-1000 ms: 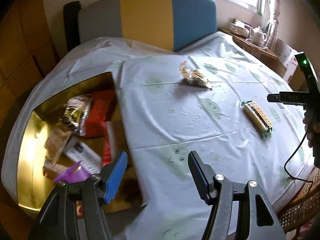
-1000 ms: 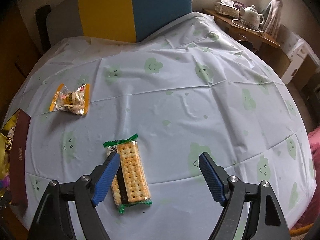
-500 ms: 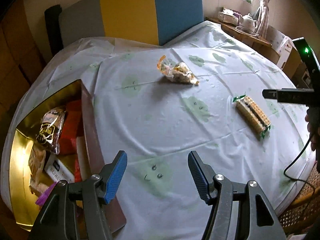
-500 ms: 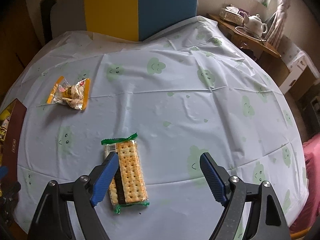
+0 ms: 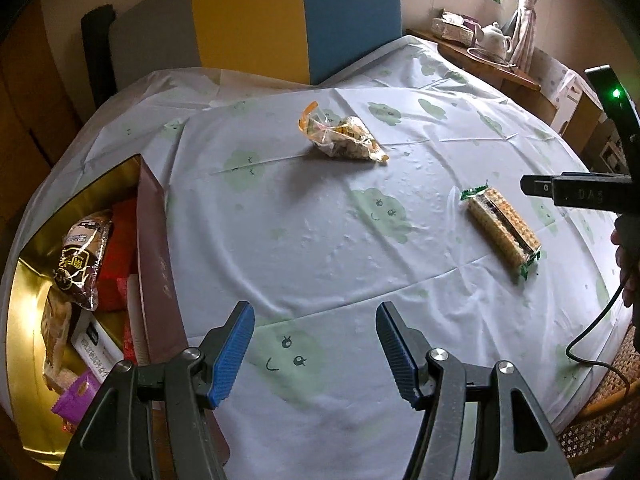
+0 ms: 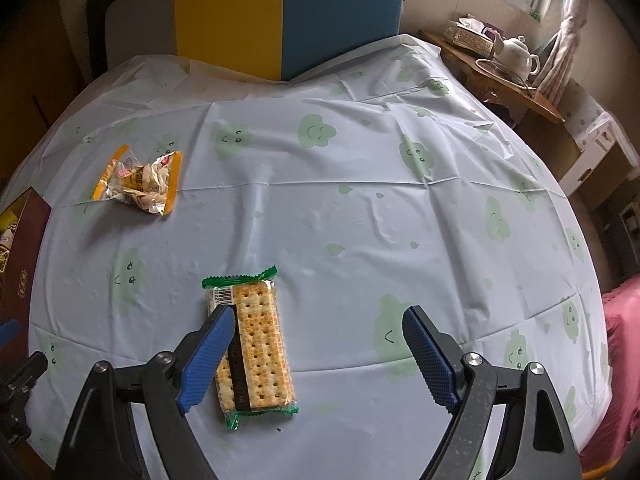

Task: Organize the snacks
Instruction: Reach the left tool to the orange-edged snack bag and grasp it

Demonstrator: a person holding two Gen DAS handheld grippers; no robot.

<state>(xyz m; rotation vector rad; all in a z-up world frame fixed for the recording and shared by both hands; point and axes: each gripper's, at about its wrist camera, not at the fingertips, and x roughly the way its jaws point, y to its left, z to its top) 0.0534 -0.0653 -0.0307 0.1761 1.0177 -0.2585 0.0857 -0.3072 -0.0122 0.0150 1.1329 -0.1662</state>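
Note:
A cracker pack with green ends (image 6: 256, 344) lies on the tablecloth just in front of my right gripper (image 6: 320, 354), which is open and empty; its left finger overlaps the pack's near left side. The pack also shows in the left wrist view (image 5: 502, 230). A clear bag with orange edges (image 5: 342, 140) lies farther back, also in the right wrist view (image 6: 140, 180). My left gripper (image 5: 314, 350) is open and empty over bare cloth, just right of a gold-lined box (image 5: 154, 240) holding several snack packs.
The round table carries a pale cloth with green smiley clouds (image 5: 304, 240). A grey, yellow and blue chair back (image 5: 256, 20) stands behind it. A side table with a teapot (image 6: 518, 54) is at the far right. The right gripper's body and cable (image 5: 592, 196) show at the right.
My left gripper has moved right, away from over the box and out above the tablecloth. My right gripper has edged slightly forward toward the cracker pack. Both stayed open.

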